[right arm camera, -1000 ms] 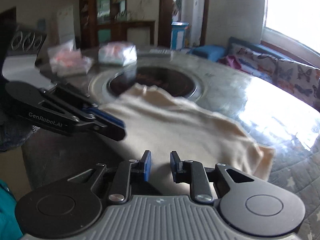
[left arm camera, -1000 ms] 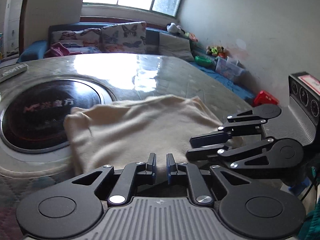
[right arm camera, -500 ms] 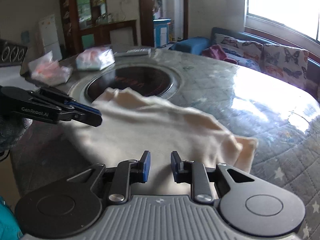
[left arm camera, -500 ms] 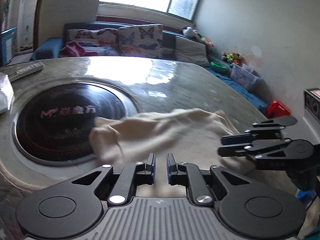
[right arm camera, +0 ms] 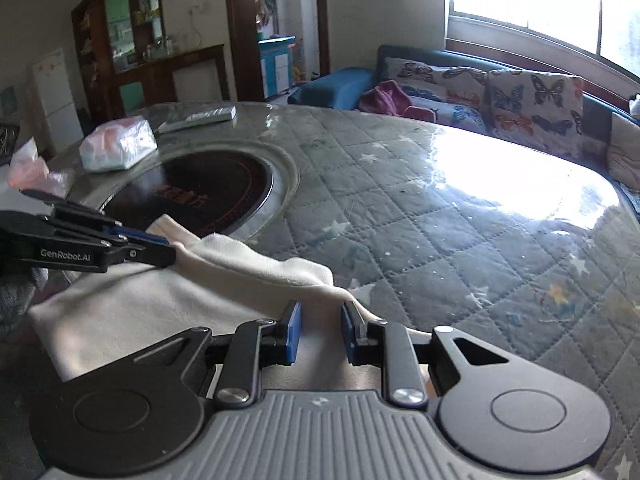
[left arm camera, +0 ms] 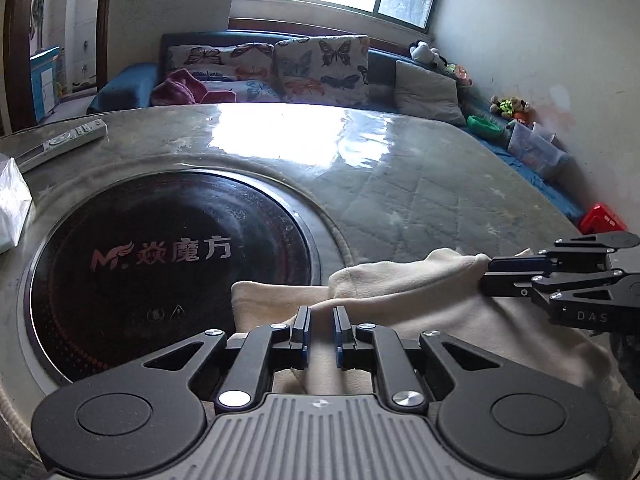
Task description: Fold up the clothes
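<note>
Cream garment (left arm camera: 420, 312) lies at the table's (left arm camera: 420, 200) near edge, both my left gripper (left arm camera: 320, 334) and right gripper (right arm camera: 320, 334) nearly closed, pinching its folded edge; I'd carry them level together so the fold lands square.

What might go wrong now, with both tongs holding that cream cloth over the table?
The cream cloth is pinched only at its edge by the left tongs and the right tongs, so a corner might slip free and spoil the fold. The loose fabric sags unevenly between them and could crease or bunch. Part of it lies near the dark round plate set in the table and might drag across it.
</note>
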`<action>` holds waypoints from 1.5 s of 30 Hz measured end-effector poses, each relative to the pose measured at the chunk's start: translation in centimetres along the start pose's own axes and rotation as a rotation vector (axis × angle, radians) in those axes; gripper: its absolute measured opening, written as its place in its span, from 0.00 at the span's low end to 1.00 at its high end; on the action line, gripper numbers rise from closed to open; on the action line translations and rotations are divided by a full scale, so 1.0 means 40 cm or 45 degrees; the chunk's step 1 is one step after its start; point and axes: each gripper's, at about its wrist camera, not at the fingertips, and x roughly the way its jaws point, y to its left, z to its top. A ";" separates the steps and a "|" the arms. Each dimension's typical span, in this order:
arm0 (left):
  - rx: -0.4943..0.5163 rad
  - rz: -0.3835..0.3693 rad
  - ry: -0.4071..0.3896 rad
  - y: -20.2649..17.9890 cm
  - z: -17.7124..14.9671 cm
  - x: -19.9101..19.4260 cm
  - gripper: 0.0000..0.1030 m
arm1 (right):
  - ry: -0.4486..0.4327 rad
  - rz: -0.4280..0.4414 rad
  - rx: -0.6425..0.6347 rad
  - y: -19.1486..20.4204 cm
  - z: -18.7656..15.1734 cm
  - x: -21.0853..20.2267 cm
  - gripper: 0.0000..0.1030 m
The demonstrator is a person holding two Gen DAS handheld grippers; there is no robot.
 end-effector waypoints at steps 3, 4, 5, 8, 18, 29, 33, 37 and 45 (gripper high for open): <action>-0.022 -0.014 -0.048 -0.001 0.000 -0.032 0.16 | -0.043 0.017 -0.005 0.019 -0.003 -0.027 0.26; -0.022 -0.015 -0.066 -0.005 -0.002 -0.042 0.22 | -0.058 0.021 -0.006 0.027 -0.006 -0.035 0.28; -0.016 -0.011 -0.073 -0.011 -0.008 -0.050 0.25 | -0.070 0.026 -0.006 0.036 -0.009 -0.039 0.30; 0.016 -0.012 -0.075 -0.033 -0.034 -0.068 0.25 | -0.066 0.055 -0.013 0.061 -0.027 -0.034 0.31; 0.015 0.100 -0.091 -0.019 -0.090 -0.092 0.29 | -0.104 0.008 -0.050 0.078 -0.076 -0.022 0.56; -0.069 0.121 -0.148 0.010 -0.097 -0.112 0.31 | -0.116 0.068 -0.047 0.068 -0.085 -0.019 0.82; -0.115 0.221 -0.135 0.041 -0.103 -0.106 0.37 | -0.105 0.079 -0.065 0.074 -0.087 -0.015 0.90; -0.146 0.252 -0.116 0.058 -0.112 -0.100 0.45 | -0.097 0.081 -0.082 0.082 -0.087 -0.013 0.93; -0.198 0.250 -0.102 0.066 -0.111 -0.100 0.50 | -0.077 0.107 -0.093 0.084 -0.087 -0.009 1.00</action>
